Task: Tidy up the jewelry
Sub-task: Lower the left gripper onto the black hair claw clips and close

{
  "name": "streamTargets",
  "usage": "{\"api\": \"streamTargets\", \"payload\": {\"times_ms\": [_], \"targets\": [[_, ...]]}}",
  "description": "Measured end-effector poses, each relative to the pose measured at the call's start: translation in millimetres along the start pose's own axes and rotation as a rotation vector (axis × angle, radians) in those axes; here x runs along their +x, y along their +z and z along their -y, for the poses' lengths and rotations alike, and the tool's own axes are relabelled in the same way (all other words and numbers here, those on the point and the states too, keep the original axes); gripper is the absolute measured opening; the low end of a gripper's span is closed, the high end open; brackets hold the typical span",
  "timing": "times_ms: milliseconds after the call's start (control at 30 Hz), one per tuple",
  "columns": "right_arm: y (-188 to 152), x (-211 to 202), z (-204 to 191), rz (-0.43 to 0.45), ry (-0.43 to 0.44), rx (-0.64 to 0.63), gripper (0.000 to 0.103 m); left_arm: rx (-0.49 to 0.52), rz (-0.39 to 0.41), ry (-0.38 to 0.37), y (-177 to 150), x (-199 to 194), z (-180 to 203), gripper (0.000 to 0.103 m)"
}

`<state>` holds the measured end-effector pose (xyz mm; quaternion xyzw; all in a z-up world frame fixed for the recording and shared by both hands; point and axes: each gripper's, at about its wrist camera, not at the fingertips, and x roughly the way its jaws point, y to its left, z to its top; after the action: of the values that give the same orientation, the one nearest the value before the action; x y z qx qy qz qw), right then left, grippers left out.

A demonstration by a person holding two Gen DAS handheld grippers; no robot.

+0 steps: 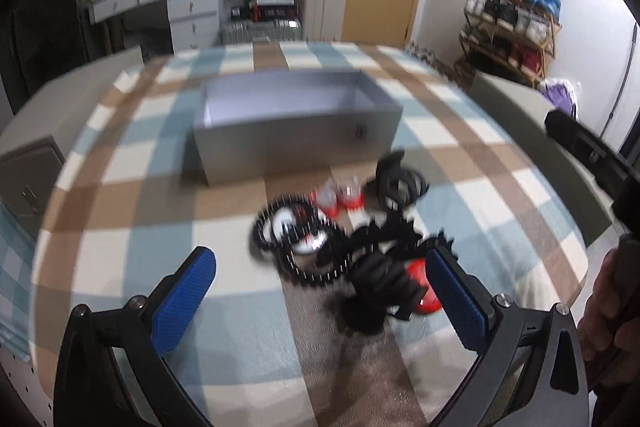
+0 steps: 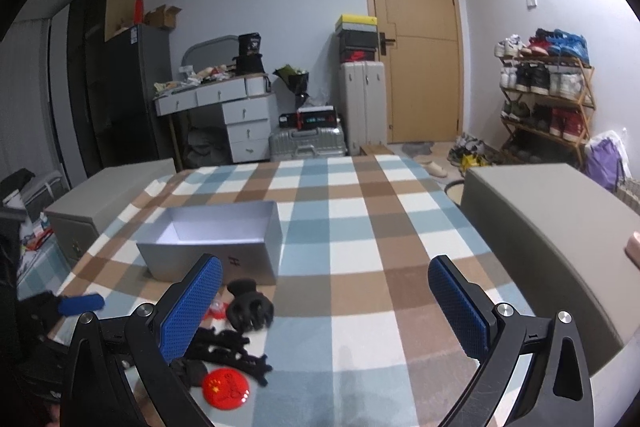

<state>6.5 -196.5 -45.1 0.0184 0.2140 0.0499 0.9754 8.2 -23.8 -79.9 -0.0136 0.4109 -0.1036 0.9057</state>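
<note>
Reaching stage, by my judgement: the left gripper (image 1: 320, 295) hangs with jaws apart over the tangled jewelry pile (image 1: 344, 239) (blurred) at lower centre; the right gripper (image 2: 324, 307) is likewise agape and empty. Next: close on one piece, carry it to the grey box (image 1: 296, 135) above.

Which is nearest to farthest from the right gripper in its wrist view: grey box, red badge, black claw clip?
From the right gripper:
1. Red badge, low left beside its left finger.
2. Black claw clip, left, farther up the cloth.
3. Grey box, left, behind the clip.
</note>
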Motion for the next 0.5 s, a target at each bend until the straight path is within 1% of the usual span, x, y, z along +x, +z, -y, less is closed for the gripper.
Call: {"api": "streamTargets", "payload": {"times_ms": [133,367,467,500], "targets": [[-7,3,1,-0.016,0.0,-0.002,0.103,0.019,-0.053,-0.054,-8,5,4,0.102],[-14,8,2,-0.04,0.009,0.006,0.103,0.055,-0.067,-0.073,-11,6,7,0.102],[-17,10,3,-0.047,0.01,0.008,0.103,0.067,-0.06,-0.076,-10,10,5,0.092],[-17,10,4,-0.049,0.01,0.01,0.103,0.066,-0.061,-0.076,-10,12,4,0.086]]}}
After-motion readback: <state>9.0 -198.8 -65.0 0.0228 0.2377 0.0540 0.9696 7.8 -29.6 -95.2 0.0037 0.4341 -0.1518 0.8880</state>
